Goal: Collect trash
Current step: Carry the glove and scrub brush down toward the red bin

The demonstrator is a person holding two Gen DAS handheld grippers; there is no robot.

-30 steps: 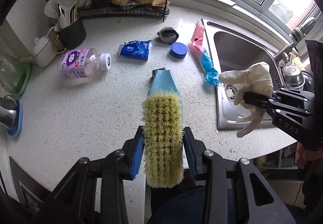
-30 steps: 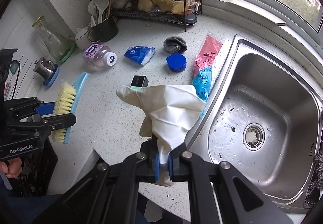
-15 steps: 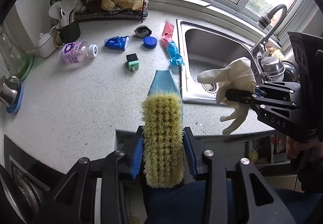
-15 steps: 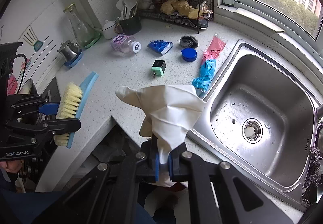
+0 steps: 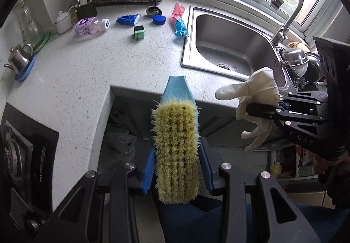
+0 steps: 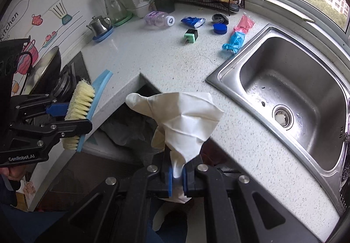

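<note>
My left gripper is clamped on a scrubbing brush, its blue pads pressing the sides of the head, yellow bristles facing up toward my camera and the blue handle pointing away over the counter's front edge. My right gripper is pinched tight on a crumpled white glove, which bunches up above the pads with one finger sticking out to the left (from the left camera the same glove hangs off to the right, fingers dangling). Both grippers are off the counter, over a dark notch cut into its front edge where a grey bag lies. Well back on the counter are a pink bottle on its side, a blue packet, a small green and black block, a blue lid, and a pink and blue wrapper just beside the sink.
</note>
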